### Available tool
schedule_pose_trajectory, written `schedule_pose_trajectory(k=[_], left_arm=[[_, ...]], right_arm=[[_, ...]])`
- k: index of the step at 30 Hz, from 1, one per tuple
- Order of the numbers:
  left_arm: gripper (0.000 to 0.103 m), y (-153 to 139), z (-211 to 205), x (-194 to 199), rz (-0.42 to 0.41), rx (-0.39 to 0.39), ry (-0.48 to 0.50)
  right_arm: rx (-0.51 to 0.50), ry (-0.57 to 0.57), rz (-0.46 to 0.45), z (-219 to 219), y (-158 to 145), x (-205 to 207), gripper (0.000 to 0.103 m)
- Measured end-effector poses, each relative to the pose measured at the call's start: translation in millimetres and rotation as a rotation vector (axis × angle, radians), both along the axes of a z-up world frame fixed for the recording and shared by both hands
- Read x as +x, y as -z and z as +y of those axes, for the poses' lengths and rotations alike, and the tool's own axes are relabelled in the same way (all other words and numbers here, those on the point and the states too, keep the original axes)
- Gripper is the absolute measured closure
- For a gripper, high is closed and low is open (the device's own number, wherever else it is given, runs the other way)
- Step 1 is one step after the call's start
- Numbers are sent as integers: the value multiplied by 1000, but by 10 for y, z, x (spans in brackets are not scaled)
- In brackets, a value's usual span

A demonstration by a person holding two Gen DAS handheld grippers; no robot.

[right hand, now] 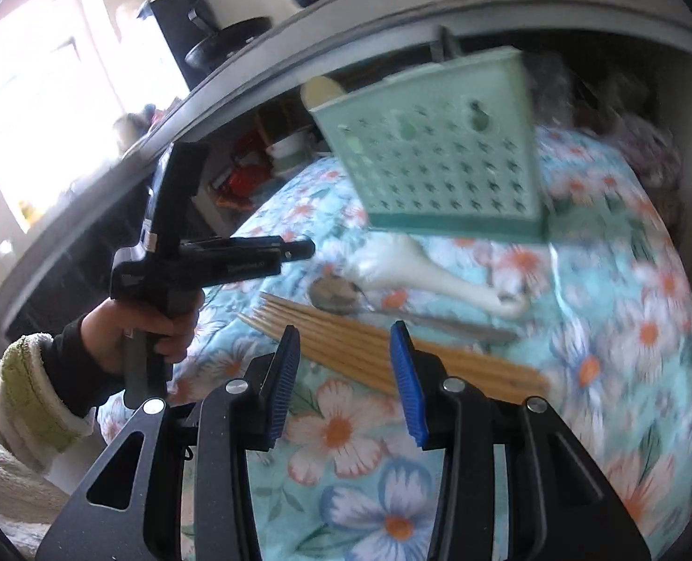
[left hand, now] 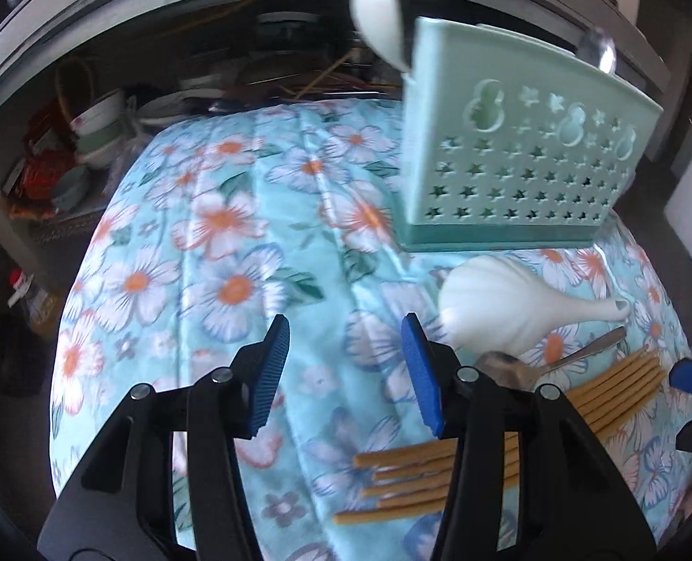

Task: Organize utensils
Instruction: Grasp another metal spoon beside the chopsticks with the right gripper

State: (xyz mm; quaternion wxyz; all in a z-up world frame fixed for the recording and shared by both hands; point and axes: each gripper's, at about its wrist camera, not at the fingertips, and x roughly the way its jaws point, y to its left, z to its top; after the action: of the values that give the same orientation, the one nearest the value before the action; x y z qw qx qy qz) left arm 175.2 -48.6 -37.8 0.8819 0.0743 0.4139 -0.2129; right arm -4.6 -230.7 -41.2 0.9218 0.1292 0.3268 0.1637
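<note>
Chopsticks (right hand: pixel 383 355) lie bunched on the floral cloth (left hand: pixel 215 252), with a metal spoon (right hand: pixel 346 297) touching their far side and a white ladle (left hand: pixel 495 308) beyond it, just before the green holder (left hand: pixel 509 173), which stands upright with a white spoon (left hand: pixel 378 9) in it. Left gripper (left hand: pixel 346 374) hangs over bare cloth beside the chopsticks, jaws spread and empty. Right gripper (right hand: pixel 343 381) is above the chopsticks, jaws apart, gripping nothing.

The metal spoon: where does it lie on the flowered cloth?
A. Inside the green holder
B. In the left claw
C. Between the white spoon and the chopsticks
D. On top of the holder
C: the metal spoon lies between the white spoon and the chopsticks.
</note>
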Motion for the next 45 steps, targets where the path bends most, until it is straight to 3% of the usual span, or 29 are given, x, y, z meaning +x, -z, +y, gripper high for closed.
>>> schedule_pose_trajectory(k=[5, 10, 13, 20, 26, 31, 35, 40, 45], left_arm=[[58, -5, 186, -82, 7, -57, -35], [63, -17, 314, -172, -5, -104, -33], [66, -5, 334, -204, 1, -126, -23], [76, 99, 382, -181, 55, -172, -15], [77, 134, 423, -158, 70, -198, -20], [77, 170, 442, -141, 78, -207, -26], [77, 182, 472, -135, 85, -225, -34], [77, 196, 500, -110, 90, -239, -44], [77, 201, 505, -104, 90, -240, -44]], right_arm=[[-36, -133, 73, 59, -13, 460, 65], [0, -273, 271, 28, 278, 1074, 74], [-38, -309, 329, 56, 355, 1290, 75], [-31, -439, 431, 143, 438, 1616, 75], [-94, -512, 483, 328, 464, 1727, 75], [-211, -527, 473, 527, 436, 1707, 74], [-343, -511, 415, 720, 391, 1599, 81], [-522, -498, 285, 929, 302, 1320, 94], [-809, -515, 111, 1218, 284, 915, 97]])
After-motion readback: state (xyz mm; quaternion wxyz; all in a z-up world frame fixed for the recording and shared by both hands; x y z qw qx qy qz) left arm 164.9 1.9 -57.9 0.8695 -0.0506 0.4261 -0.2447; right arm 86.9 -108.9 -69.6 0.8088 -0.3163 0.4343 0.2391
